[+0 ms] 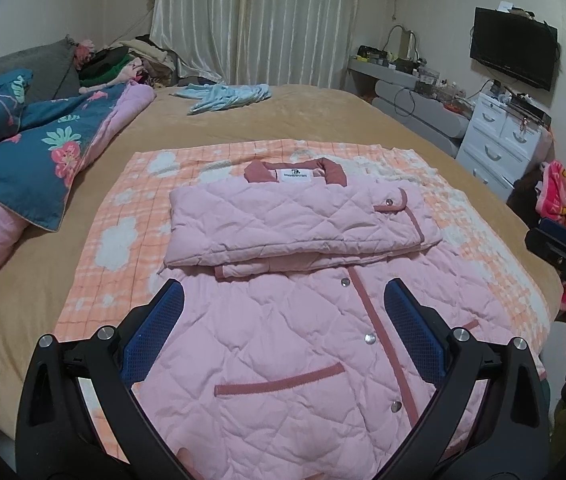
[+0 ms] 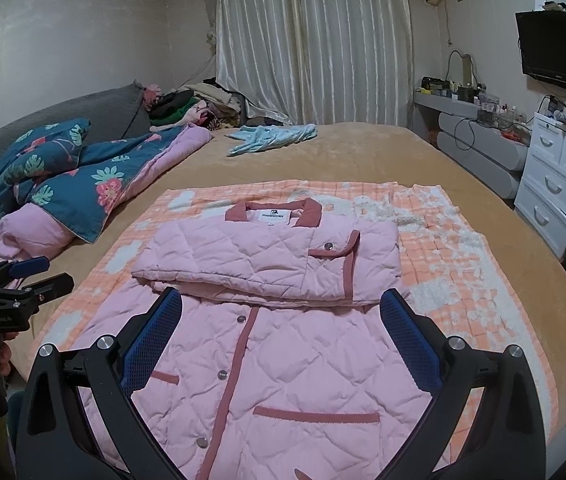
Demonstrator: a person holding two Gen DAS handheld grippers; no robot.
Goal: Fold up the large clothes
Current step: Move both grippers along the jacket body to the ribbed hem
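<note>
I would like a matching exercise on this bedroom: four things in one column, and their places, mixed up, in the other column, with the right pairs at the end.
Things:
1. pink jacket
2. light blue garment
3. television
4. flowered quilt

Places:
A. on the wall, above the white drawers
B. on the checked blanket, sleeves folded across its chest
C. bunched at the left side of the bed
D. at the far end of the bed, before the curtain

Pairs: 1-B, 2-D, 3-A, 4-C
</note>
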